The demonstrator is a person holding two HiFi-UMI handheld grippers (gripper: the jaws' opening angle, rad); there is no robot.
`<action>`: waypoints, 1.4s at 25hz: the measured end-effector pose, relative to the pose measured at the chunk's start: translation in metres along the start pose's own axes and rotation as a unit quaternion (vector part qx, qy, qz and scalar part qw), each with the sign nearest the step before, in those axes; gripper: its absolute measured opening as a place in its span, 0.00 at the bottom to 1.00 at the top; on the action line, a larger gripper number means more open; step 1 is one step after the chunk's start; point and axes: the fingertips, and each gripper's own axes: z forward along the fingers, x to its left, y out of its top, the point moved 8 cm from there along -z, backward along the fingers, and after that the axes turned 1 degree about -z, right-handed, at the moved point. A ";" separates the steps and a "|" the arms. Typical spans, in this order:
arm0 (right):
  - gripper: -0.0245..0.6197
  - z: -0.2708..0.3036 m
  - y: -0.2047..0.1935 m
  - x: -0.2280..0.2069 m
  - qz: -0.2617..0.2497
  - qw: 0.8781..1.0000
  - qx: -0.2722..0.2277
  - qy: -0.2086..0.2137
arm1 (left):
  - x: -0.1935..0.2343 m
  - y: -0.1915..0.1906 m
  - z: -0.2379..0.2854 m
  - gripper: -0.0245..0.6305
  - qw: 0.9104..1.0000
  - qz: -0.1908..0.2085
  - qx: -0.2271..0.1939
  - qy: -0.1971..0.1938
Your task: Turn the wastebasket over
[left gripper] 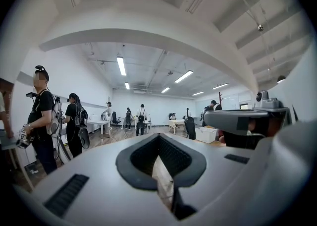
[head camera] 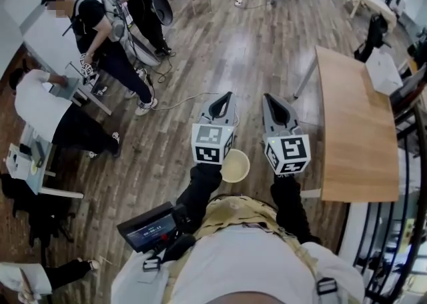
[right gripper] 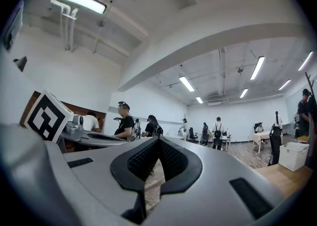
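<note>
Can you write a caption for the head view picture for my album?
The left hand-held gripper and right hand-held gripper, both shut, side by side, with the wastebasket seen between them.

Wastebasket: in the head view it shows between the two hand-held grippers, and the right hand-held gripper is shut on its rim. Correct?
No. The wastebasket does show between the left hand-held gripper and the right hand-held gripper, but the right one is shut on nothing: the right gripper view shows its jaws together with nothing between them.
</note>
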 end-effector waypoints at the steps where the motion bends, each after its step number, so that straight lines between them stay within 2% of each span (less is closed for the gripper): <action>1: 0.07 0.001 0.003 -0.001 -0.002 1.000 -0.005 0.001 | 0.001 0.004 0.000 0.04 1.000 0.002 -0.005 0.001; 8: 0.07 0.008 0.018 -0.003 -0.012 1.000 -0.027 -0.004 | 0.001 0.026 0.006 0.04 0.999 0.019 -0.037 0.002; 13: 0.07 0.012 0.020 -0.006 -0.011 0.999 -0.034 -0.004 | 0.000 0.029 0.012 0.04 0.999 0.024 -0.042 -0.002; 17: 0.07 0.016 0.021 -0.005 -0.008 0.999 -0.036 -0.004 | 0.008 0.030 0.013 0.04 0.999 0.029 -0.042 0.011; 28: 0.07 0.021 0.018 -0.003 -0.005 0.999 -0.028 -0.017 | 0.011 0.027 0.020 0.04 0.999 0.010 -0.037 -0.023; 35: 0.07 0.025 0.011 -0.004 -0.003 1.000 -0.022 -0.014 | 0.015 0.021 0.024 0.04 0.999 0.001 -0.033 -0.022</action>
